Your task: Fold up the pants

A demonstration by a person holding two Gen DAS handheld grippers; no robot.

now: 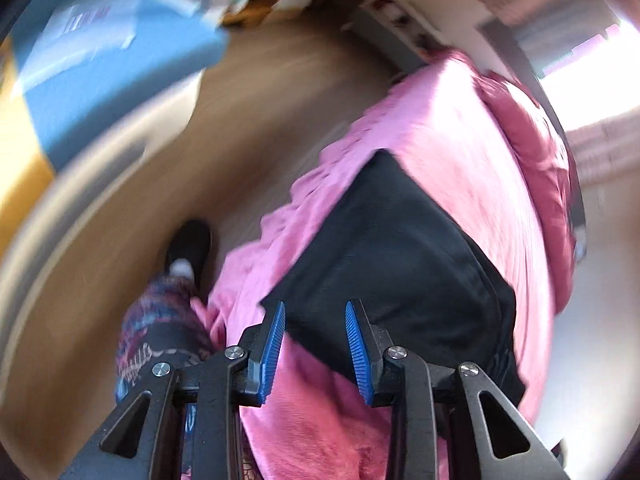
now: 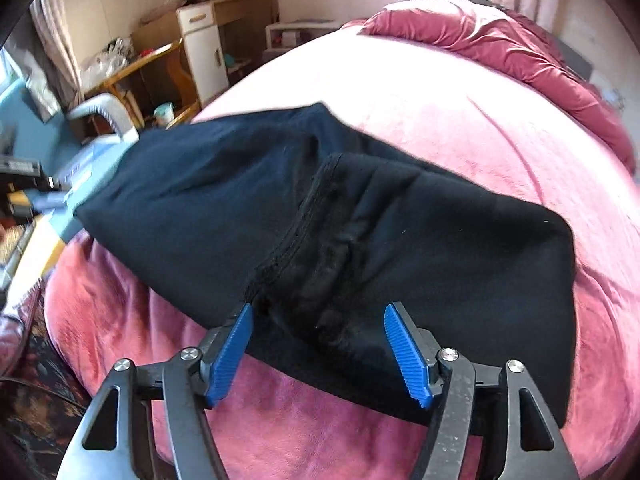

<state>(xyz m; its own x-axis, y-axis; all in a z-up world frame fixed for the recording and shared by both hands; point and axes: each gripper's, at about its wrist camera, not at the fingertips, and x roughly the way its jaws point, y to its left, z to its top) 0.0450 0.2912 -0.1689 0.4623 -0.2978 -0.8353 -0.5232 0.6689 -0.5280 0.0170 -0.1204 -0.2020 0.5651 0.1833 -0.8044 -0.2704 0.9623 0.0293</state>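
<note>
Black pants (image 2: 192, 208) lie folded on a pink blanket (image 2: 440, 104) spread over a bed. A top layer with a stitched hem (image 2: 316, 200) is laid over the lower one. My right gripper (image 2: 319, 307) hovers open just above the near edge of that pile, its blue pads (image 2: 230, 352) wide apart and pressing on nothing. In the blurred left wrist view the pants (image 1: 400, 260) form a dark rectangle on the blanket (image 1: 440, 120). My left gripper (image 1: 315, 305) is open over their near corner, with nothing pinched between its pads.
A person's patterned trouser leg (image 1: 160, 320) and black shoe (image 1: 190, 246) stand on the wooden floor (image 1: 260, 120) beside the bed. A blue object (image 1: 120, 60) sits at upper left. A dark red duvet (image 2: 500, 40) is bunched at the bed's far end. White cabinet (image 2: 204, 48) and wooden shelves line the wall.
</note>
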